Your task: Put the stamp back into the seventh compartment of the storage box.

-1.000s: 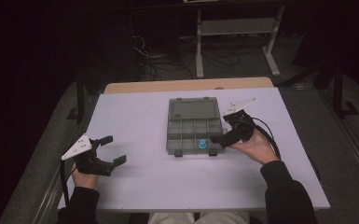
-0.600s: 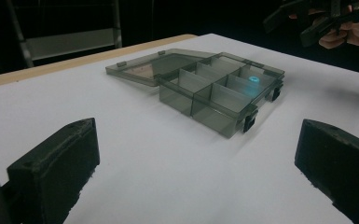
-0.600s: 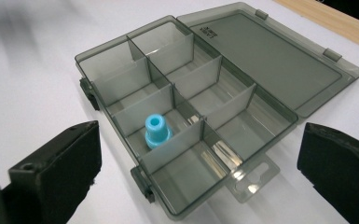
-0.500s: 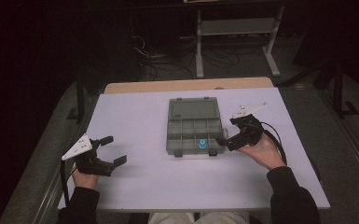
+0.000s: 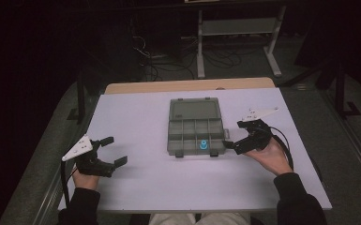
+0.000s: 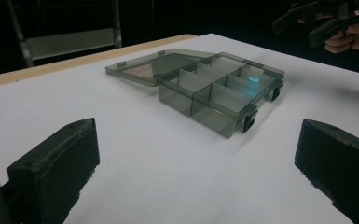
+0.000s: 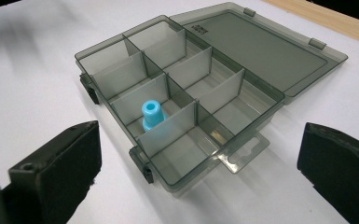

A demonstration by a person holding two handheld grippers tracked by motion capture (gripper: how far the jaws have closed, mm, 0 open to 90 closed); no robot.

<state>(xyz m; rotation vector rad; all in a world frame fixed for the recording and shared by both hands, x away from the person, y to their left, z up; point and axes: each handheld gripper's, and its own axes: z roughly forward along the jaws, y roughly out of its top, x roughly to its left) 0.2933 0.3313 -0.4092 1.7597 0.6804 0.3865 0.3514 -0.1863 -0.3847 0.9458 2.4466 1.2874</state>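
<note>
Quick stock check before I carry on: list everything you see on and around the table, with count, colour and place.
Compartment box: one, smoky grey see-through plastic, middle of the table, lid folded open flat on the far side.
Small blue piece: one, light blue, standing in a near-row compartment of the box, toward its right end in the high view.
Table: one, white top with a wooden strip along the far edge.
Metal stand: one, pale grey, on the floor beyond the table.
Cables: several, dark, on the floor behind the table.
Left gripper: one, black, jaws open, near left of the table, holding nothing.
Right gripper: one, black, jaws open, just right of the box.
</note>
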